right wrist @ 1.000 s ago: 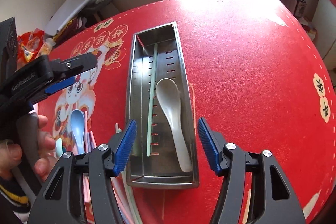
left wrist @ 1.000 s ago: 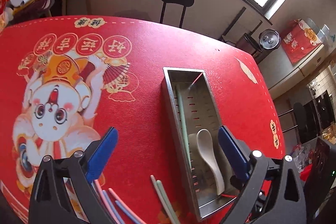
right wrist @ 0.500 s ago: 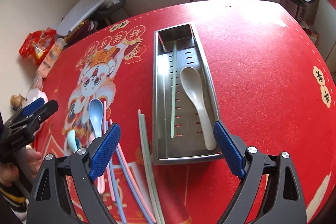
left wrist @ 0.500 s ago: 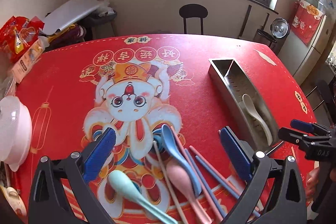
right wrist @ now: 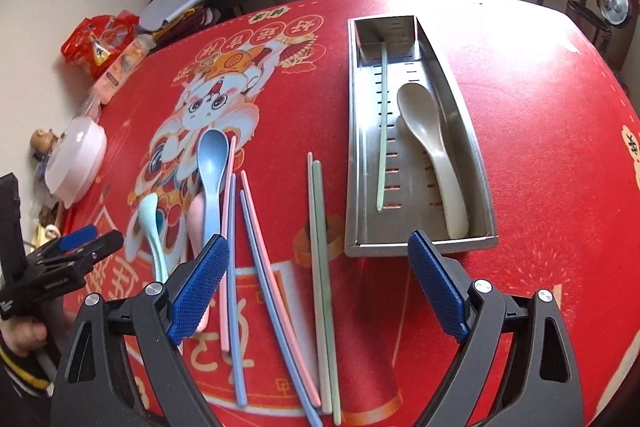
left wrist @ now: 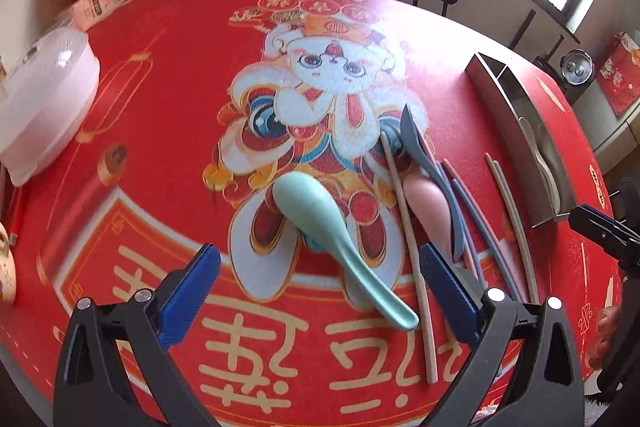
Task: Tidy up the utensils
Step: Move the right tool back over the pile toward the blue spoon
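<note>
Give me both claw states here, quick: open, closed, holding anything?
Left claw: open, holding nothing, above the mint spoon.
Right claw: open, holding nothing, near the steel tray.

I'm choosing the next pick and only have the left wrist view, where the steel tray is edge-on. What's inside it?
Observer: The rectangular steel tray holds one beige plastic spoon and one pale green chopstick, lying side by side, not touching.
Operator: Which way does the spoon point?
Observer: Bowl toward the tray's far end, handle reaching the near wall.
Operator: Is the right gripper free?
Observer: Yes, the right gripper is open and holds nothing.
</note>
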The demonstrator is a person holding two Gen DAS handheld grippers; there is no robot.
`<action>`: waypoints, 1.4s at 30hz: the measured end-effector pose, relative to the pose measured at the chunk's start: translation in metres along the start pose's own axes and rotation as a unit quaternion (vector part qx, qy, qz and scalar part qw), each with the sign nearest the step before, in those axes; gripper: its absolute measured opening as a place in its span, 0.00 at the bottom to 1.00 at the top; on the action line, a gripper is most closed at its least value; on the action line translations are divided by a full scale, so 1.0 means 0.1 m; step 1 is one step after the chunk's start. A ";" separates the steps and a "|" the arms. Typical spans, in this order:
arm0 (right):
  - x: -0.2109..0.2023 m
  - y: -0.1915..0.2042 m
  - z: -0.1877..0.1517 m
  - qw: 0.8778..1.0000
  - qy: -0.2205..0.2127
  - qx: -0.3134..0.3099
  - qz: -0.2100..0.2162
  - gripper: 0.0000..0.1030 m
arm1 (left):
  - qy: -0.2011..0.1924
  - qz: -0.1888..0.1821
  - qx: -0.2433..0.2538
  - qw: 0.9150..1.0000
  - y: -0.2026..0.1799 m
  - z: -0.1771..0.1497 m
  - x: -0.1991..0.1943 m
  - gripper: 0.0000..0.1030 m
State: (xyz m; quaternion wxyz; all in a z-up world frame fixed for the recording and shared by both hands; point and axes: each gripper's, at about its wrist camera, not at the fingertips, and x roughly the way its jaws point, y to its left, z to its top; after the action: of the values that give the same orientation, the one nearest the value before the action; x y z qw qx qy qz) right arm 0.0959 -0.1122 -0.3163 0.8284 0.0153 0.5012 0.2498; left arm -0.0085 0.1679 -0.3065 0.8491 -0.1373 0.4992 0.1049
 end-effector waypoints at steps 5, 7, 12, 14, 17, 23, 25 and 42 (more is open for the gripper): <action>0.14 0.00 -0.10 0.999 0.034 -0.001 -0.019 0.85 | 0.049 -0.015 -0.060 0.997 0.18 -0.08 0.24 0.94; 0.17 0.00 -0.14 0.999 0.043 -0.002 -0.022 0.85 | 0.055 -0.021 -0.075 0.995 0.23 -0.10 0.29 0.94; 0.18 0.06 -0.14 0.999 0.045 -0.014 -0.015 0.85 | 0.055 -0.012 -0.081 0.995 0.25 -0.12 0.29 0.94; 0.18 0.08 -0.14 0.999 0.045 -0.016 -0.009 0.85 | 0.056 -0.019 -0.080 0.995 0.25 -0.11 0.29 0.94; 0.20 0.12 -0.14 0.999 0.049 -0.019 0.000 0.85 | 0.055 -0.031 -0.078 0.995 0.23 -0.10 0.27 0.90; 0.20 0.33 -0.07 0.997 0.046 -0.053 0.021 0.82 | 0.064 -0.055 -0.087 0.993 0.27 -0.06 0.29 0.63; 0.24 0.39 -0.03 0.996 0.051 -0.056 0.036 0.75 | 0.062 -0.061 -0.085 0.993 0.27 -0.04 0.27 0.59; 0.81 0.83 0.27 0.990 0.095 -0.081 0.063 0.31 | 0.058 -0.092 -0.050 0.993 0.16 0.10 0.43 0.38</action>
State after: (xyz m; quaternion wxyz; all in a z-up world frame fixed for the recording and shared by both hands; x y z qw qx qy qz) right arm 0.1155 0.0014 -0.3465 0.7582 -0.0442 0.5536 0.3415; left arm 0.0150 0.1882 -0.3413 0.8166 -0.2310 0.5271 0.0432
